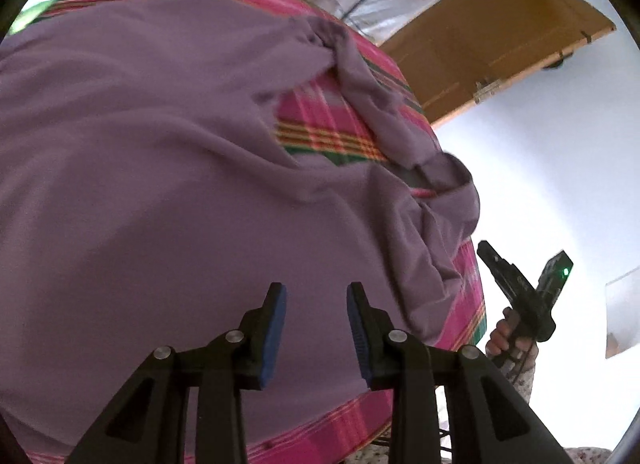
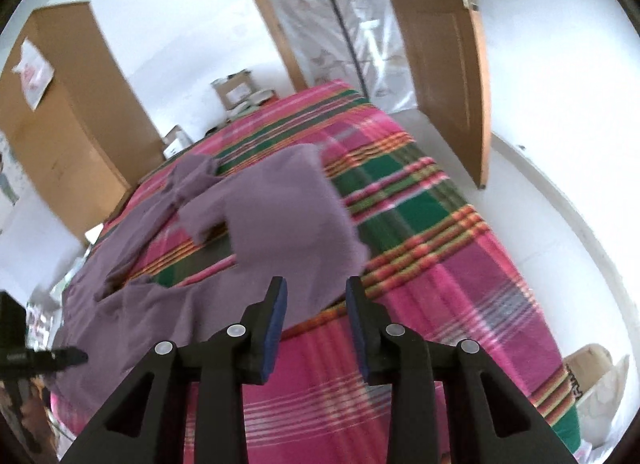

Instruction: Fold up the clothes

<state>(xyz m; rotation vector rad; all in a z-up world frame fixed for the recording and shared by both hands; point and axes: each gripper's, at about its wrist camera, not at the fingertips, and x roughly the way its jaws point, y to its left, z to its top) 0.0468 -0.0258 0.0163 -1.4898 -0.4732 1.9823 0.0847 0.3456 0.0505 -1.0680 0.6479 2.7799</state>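
Purple garment [image 1: 140, 152]: soft matt knit-looking cloth, creased at the sleeve. Plaid bedcover [image 2: 440, 264]: woven cloth, matt, pink and green stripes. Left gripper [image 1: 316, 296] and right gripper [image 2: 316, 292]: matt black plastic, blue ribbed pads, shiny metal pins. Door [image 2: 440, 64]: smooth brown wood.

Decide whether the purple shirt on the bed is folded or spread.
Partly folded: the purple shirt has one panel turned over, its sleeve bunched, on the plaid bedspread.
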